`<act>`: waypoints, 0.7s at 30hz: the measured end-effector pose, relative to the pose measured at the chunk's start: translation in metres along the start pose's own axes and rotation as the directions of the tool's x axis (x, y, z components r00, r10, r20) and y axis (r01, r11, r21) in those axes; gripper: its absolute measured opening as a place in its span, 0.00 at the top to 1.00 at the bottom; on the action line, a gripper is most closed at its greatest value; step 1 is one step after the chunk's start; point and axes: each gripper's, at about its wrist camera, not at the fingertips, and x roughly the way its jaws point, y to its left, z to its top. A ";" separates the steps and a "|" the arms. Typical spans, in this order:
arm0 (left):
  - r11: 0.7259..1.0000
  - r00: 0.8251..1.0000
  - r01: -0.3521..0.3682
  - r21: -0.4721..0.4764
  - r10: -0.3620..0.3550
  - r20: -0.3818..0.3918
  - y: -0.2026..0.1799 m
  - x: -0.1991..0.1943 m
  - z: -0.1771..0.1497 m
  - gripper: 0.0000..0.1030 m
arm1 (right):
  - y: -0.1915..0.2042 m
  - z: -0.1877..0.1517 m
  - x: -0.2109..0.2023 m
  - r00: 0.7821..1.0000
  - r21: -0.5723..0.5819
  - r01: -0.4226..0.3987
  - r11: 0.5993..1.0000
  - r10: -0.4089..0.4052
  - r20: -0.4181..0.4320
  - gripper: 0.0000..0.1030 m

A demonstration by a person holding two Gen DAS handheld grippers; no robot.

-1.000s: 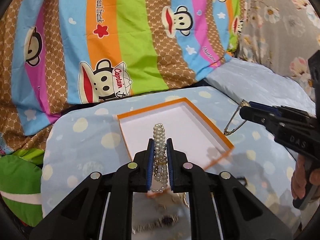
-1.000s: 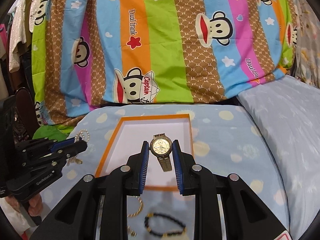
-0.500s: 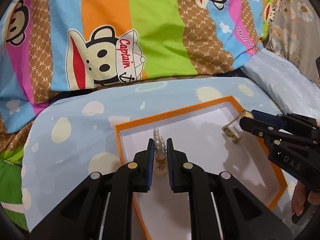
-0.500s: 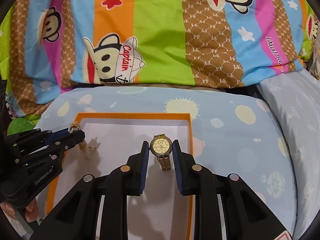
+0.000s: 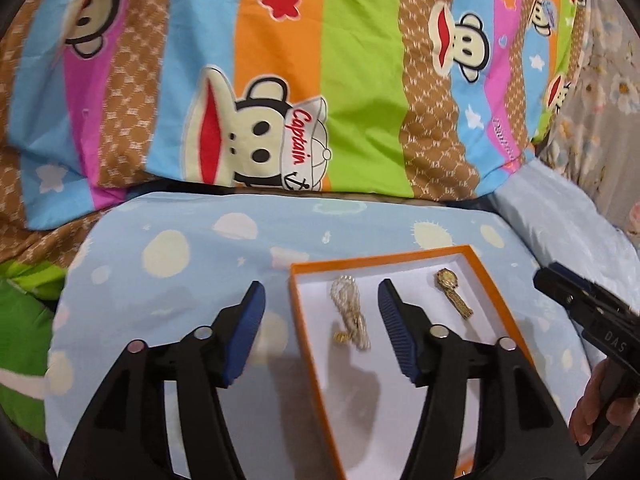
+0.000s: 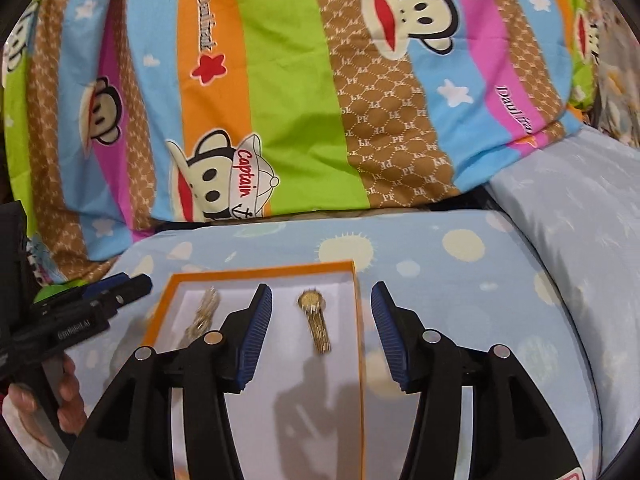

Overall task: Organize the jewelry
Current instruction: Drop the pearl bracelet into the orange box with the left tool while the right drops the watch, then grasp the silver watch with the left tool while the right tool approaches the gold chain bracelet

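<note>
An orange-rimmed box (image 5: 298,292) with a white floor lies on the pale blue spotted cushion. A pearl bracelet (image 5: 350,312) lies loose in its left part, between and beyond the jaws of my left gripper (image 5: 320,300), which are opening and touch nothing. A gold watch (image 6: 314,322) lies loose near the box's right wall (image 6: 358,320), under my right gripper (image 6: 320,304), whose jaws are also opening and stand apart from it. The watch (image 5: 454,294) and right gripper (image 5: 560,284) show in the left wrist view; the bracelet (image 6: 206,310) and left gripper (image 6: 124,284) show in the right wrist view.
A bright striped cartoon-monkey blanket (image 5: 320,80) rises behind the cushion (image 5: 180,248). A paler blue pillow (image 6: 580,208) lies to the right. Fingers of a hand (image 6: 68,392) hold the left gripper's handle. Green fabric (image 5: 20,320) sits at far left.
Both grippers moved forward over the box and opened. The pearl bracelet and the gold watch, earlier held in the jaws, now lie on the box floor.
</note>
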 end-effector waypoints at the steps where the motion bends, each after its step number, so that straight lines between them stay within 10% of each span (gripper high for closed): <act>1: 1.000 1.000 -0.001 -0.002 0.001 0.007 0.002 -0.014 -0.006 0.41 | -0.002 -0.008 -0.011 1.000 0.006 0.001 1.000 -0.001 0.007 0.49; 21: 0.984 0.993 -0.117 0.138 0.117 0.011 -0.034 -0.093 -0.169 0.32 | 0.014 -0.159 -0.098 0.998 -0.003 0.064 0.998 -0.064 -0.002 0.44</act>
